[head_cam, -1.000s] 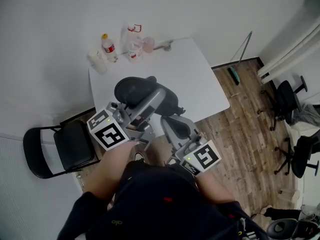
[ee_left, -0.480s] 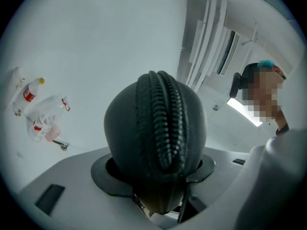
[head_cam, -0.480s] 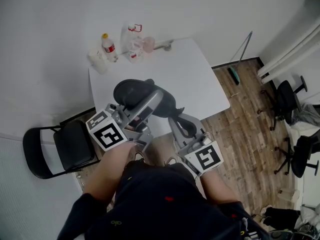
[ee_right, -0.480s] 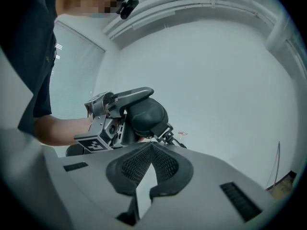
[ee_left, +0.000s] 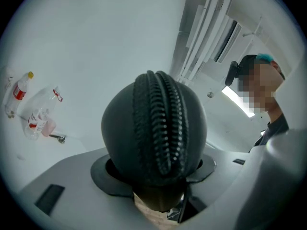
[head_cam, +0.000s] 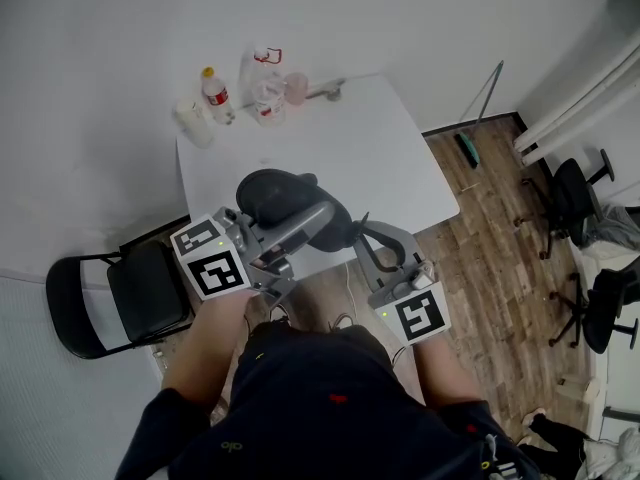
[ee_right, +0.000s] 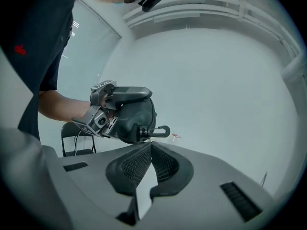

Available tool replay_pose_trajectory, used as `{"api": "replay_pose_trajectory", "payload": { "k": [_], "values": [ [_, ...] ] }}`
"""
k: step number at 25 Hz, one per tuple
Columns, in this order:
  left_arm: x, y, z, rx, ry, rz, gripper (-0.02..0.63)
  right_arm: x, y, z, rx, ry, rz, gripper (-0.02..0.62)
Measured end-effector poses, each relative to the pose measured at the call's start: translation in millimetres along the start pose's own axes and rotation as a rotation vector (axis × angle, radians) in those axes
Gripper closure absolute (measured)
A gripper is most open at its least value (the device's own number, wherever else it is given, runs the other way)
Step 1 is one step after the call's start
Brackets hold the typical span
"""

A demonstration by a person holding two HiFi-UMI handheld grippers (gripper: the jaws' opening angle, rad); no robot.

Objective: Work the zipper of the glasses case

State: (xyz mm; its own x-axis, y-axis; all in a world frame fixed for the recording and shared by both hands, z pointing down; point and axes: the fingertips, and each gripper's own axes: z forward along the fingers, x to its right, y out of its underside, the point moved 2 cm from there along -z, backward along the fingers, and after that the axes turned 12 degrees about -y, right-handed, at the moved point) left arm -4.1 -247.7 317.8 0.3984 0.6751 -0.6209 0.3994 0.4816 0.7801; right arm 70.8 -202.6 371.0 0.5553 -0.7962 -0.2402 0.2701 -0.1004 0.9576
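The black oval glasses case [head_cam: 272,190] is held above the near edge of the white table. My left gripper [head_cam: 300,220] is shut on it, one jaw on each side. In the left gripper view the case [ee_left: 153,128] fills the middle, its zipper teeth [ee_left: 160,123] running up its ridge. My right gripper [head_cam: 358,230] reaches in from the right. In the right gripper view its tips [ee_right: 149,143] are shut at the case's [ee_right: 136,114] lower edge, just under a black clip hook [ee_right: 162,131], apparently on the zipper pull, which is too small to make out.
The white table [head_cam: 385,158] carries several bottles and a cup [head_cam: 255,93] at its far left corner. A black folding chair [head_cam: 130,298] stands on my left. Office chairs [head_cam: 572,200] stand on the wooden floor to the right.
My right gripper has swung out to the right, its tips staying at the case's end. The case and my left gripper have shifted slightly right and up.
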Motion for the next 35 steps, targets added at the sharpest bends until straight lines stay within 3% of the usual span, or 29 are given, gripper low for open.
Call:
{"api": "replay_pose_trajectory", "payload": {
  "k": [8,15,20,24,30,35],
  "values": [
    [4.1,21.1,-4.4,-0.145,0.034,0.05,0.33,-8.8,5.2,-1.9,-0.081,-0.036,-0.121,0.577],
    [1.3,34.9,-12.0,-0.24,0.058,0.035,0.33,-19.6,6.4,-0.4,-0.118,-0.068,-0.205,0.577],
    [3.2,49.3,-16.5,-0.345,0.063,0.085,0.33,-29.2,9.7,2.4,-0.144,-0.098,-0.26,0.577],
    [5.7,70.2,-20.2,-0.456,0.079,0.177,0.33,-35.1,10.0,4.9,-0.155,-0.117,-0.285,0.577],
    [9.7,87.1,-23.1,-0.513,0.09,0.183,0.33,-38.0,6.8,2.6,-0.153,-0.129,-0.29,0.577],
    [4.2,105.5,-26.3,-0.611,0.075,0.29,0.33,-38.0,7.9,9.5,-0.165,-0.137,-0.319,0.577]
  ]
}}
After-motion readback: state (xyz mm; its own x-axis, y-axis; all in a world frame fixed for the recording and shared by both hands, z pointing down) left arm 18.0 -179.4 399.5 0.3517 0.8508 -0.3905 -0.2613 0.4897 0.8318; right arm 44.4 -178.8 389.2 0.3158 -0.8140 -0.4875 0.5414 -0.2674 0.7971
